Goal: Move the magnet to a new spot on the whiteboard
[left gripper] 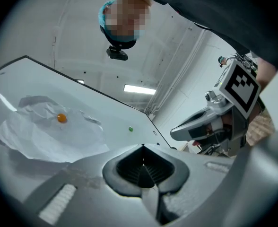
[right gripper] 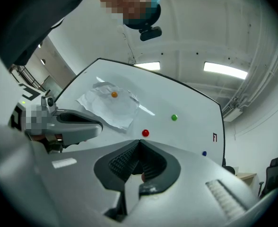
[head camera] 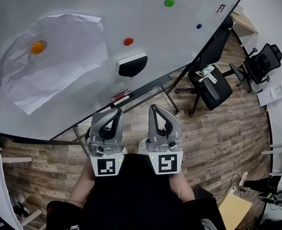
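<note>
Grippers first: the L gripper (head camera: 117, 111) and the R gripper (head camera: 154, 108) are both clenched on nothing. Each one's own view shows the pads meeting with no object between them. Both are held side by side close to the torso, tips angled up toward the whiteboard (head camera: 131, 4) and well apart from it, so I judge neither is within reach of any magnet.

Task item: four magnets sit on the board and I can't tell which one is meant.
- The orange magnet (head camera: 38, 47) is at far left. It pins a crumpled paper (head camera: 59, 71) flat to the board, which is prob. why it sits mid-sheet.
- The red magnet (head camera: 128, 41) is near centre, just above the eraser (head camera: 132, 65).
- The green magnet (head camera: 169, 2) is at upper right.
- The blue magnet (head camera: 199, 26) is near the right edge.

Stage: empty jaws and all magnets on the board fit either a magnet yet to be picked or one already set down at its new spot — no call from me.

View diffs:
- Head view alone shows the eraser and the gap between grippers and board.
- R gripper view takes in all four magnets, but no eraser.
- L gripper view gives only orange and green, plus the R gripper from the side.
</note>
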The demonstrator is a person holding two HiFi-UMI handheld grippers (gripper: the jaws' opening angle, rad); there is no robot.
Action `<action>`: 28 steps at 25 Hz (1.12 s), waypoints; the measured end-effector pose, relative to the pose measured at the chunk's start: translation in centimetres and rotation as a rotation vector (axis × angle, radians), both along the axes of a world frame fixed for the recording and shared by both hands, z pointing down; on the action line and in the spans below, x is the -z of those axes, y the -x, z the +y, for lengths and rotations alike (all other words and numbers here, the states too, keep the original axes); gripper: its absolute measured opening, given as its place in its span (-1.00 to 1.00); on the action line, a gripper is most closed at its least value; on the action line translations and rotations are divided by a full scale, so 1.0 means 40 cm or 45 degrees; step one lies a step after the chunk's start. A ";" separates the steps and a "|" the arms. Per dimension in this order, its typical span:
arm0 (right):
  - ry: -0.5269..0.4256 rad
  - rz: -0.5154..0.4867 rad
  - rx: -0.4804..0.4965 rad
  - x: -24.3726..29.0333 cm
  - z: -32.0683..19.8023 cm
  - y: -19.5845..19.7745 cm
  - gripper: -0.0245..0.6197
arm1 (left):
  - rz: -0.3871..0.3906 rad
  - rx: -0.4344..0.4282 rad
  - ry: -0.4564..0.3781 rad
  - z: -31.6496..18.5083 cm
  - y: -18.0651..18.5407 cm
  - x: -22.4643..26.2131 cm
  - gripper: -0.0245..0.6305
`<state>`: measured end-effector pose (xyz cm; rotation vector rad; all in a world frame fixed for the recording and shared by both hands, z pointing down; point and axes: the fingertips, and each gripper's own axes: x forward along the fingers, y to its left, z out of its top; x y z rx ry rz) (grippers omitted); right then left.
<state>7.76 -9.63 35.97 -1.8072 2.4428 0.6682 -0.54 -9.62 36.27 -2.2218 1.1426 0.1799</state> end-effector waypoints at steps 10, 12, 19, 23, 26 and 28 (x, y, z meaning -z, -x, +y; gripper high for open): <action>-0.029 0.025 -0.057 0.014 0.017 -0.048 -0.92 | 0.026 -0.052 0.009 -0.014 -0.051 0.005 -0.92; -0.029 0.027 -0.062 0.014 0.017 -0.055 -0.92 | 0.022 -0.058 0.016 -0.012 -0.059 0.003 -0.92; -0.035 0.010 -0.065 0.011 0.011 -0.061 -0.92 | 0.004 -0.054 -0.002 -0.023 -0.057 0.007 -0.92; -0.031 0.016 -0.053 0.009 0.003 -0.053 -0.92 | 0.001 -0.041 0.001 -0.025 -0.052 0.006 -0.92; -0.039 0.022 -0.039 0.014 -0.003 -0.040 -0.92 | 0.003 -0.033 0.001 -0.030 -0.043 0.005 -0.92; -0.038 0.029 -0.031 0.012 -0.007 -0.032 -0.92 | 0.009 -0.025 0.004 -0.036 -0.035 0.005 -0.92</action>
